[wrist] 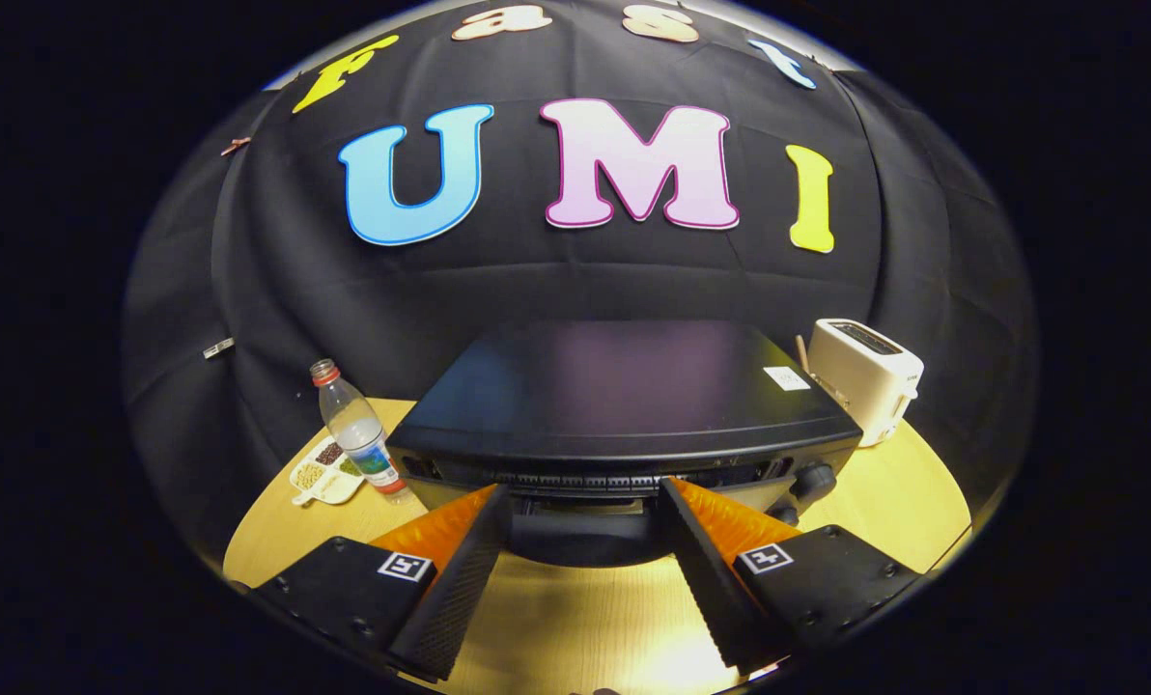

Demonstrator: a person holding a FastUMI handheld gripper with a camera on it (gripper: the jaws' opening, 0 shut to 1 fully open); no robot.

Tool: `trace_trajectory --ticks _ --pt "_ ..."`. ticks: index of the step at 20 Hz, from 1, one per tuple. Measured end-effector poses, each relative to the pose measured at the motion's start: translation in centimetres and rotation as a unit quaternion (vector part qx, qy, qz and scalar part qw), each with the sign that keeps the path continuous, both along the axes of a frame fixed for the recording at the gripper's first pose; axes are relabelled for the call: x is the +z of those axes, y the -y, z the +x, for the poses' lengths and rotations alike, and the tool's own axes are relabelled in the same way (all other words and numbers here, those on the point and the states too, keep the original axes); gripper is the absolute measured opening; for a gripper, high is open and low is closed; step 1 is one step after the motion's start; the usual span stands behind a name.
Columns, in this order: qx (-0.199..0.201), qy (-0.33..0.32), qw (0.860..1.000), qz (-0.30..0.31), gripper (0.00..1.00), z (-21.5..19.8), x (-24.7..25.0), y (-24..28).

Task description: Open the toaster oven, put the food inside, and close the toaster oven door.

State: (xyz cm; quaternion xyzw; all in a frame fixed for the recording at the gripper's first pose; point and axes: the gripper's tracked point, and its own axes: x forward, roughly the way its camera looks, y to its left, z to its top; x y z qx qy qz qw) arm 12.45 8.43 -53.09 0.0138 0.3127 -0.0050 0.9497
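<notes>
Toaster oven (624,405) at my 12: black top, smooth, semi-gloss, catching a soft sheen. My gripper (585,526) stands spread: ribbed matt black fingers (460,589), glossy orange backing. Table (575,627) is pale wood-grain, smooth with glare. Bottle (358,434) at 10: clear plastic. Toaster (865,376) at 2: cream, smooth plastic-looking. Booth wall (276,290): matt black cloth, creased.

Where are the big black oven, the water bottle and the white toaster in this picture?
toaster oven (624,386): gripper view, on its flat black top.
water bottle (355,430): gripper view, on its clear body.
white toaster (870,375): gripper view, on its side wall.
gripper (585,502): gripper view, fingers open at the oven's front.
</notes>
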Motion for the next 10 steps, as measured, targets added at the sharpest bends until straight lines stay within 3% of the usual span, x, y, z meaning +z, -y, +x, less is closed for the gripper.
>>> trace_trajectory --ticks 6,10 --pt "-0.005 -0.080 0.997 0.004 0.98 -6.2 -2.4 1.2" --pt "-0.027 -0.174 0.984 0.029 0.96 -11.0 -6.4 1.6"
